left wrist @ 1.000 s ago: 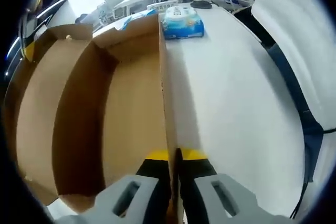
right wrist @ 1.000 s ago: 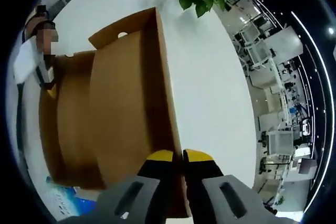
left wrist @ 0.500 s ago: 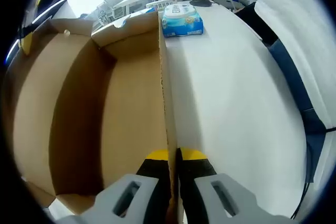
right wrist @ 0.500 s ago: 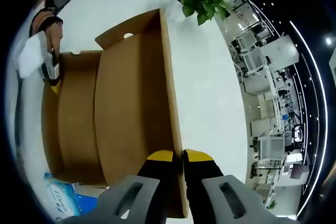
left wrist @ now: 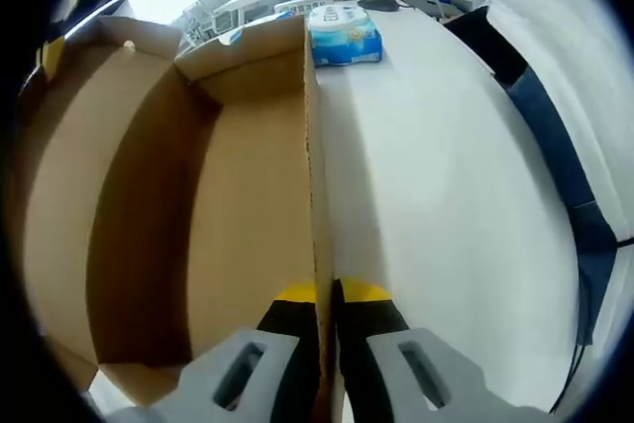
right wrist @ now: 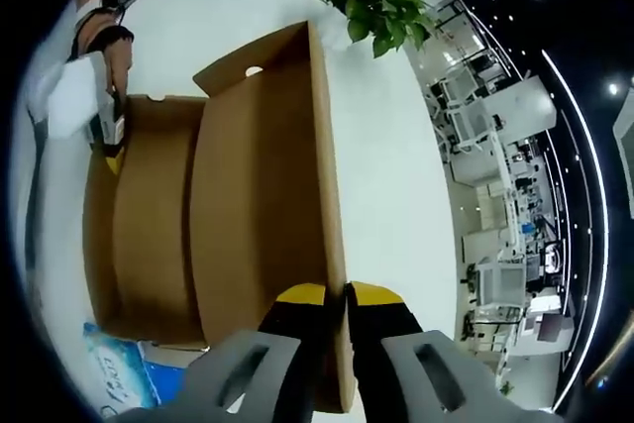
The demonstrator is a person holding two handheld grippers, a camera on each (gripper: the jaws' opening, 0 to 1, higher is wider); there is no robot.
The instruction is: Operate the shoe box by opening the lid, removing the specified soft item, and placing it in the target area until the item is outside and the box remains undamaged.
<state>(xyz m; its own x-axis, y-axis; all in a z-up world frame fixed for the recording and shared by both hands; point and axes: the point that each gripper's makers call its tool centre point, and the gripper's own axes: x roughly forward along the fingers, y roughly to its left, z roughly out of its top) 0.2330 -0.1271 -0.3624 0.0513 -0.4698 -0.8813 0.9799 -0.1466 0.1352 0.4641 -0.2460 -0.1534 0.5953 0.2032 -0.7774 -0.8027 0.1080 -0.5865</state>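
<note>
The brown cardboard shoe box (left wrist: 149, 195) lies open, and its inside looks bare. My left gripper (left wrist: 330, 294) is shut on the thin edge of one long wall (left wrist: 314, 175). My right gripper (right wrist: 337, 294) is shut on the edge of the opposite long wall (right wrist: 322, 165) of the shoe box (right wrist: 198, 215). In the right gripper view the left gripper (right wrist: 107, 141) shows at the far edge, held by a person's hand (right wrist: 99, 42). A blue and white soft tissue pack (left wrist: 344, 35) lies on the white table outside the box, beyond its end wall; the tissue pack (right wrist: 119, 378) also shows low on the left.
The white table (left wrist: 446, 205) stretches along the box. A person's white and blue clothing (left wrist: 555, 76) borders it. A green potted plant (right wrist: 381, 2) stands past the far end of the box. Office desks and equipment (right wrist: 495, 146) lie beyond the table.
Both grippers stay shut on the box walls. Both views have shifted a little, and the tissue pack sits slightly higher in the left gripper view.
</note>
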